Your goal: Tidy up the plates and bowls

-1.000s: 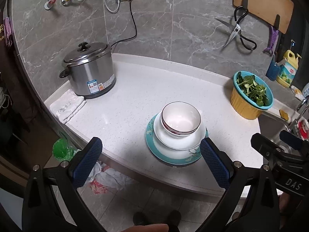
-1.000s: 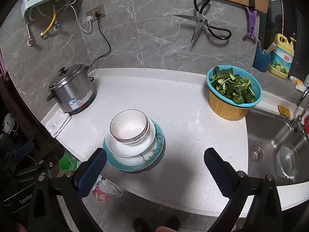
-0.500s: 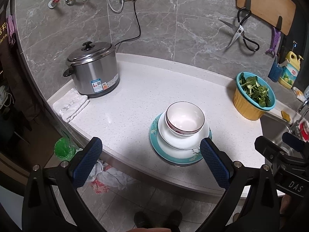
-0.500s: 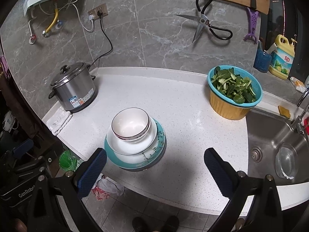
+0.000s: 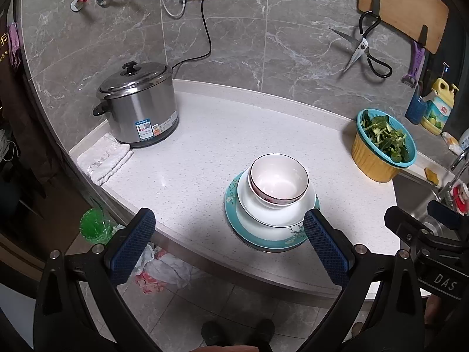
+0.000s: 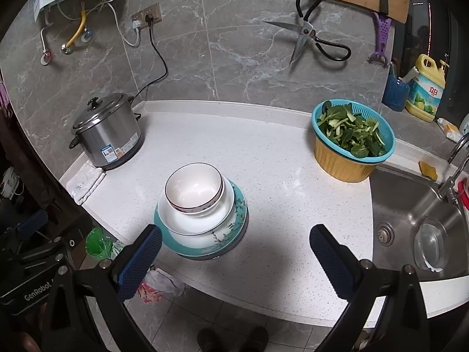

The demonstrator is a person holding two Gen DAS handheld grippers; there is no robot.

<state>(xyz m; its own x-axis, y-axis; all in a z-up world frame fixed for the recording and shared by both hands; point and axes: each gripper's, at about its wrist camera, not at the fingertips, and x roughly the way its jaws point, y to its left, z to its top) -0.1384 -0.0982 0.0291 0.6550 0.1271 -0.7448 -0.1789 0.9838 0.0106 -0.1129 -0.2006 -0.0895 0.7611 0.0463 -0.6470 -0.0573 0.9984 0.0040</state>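
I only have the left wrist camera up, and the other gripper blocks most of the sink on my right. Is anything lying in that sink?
Observer: Yes. The right wrist view shows one clear glass piece in the sink, right of the drain. I cannot tell if it is a bowl or a lid.
Operator: Is the right gripper holding anything?
Observer: No. The right gripper is open, with nothing between its fingers.
Operator: Where is the stack relative to it?
Observer: Ahead of it, toward its left finger, with the bowl on top.
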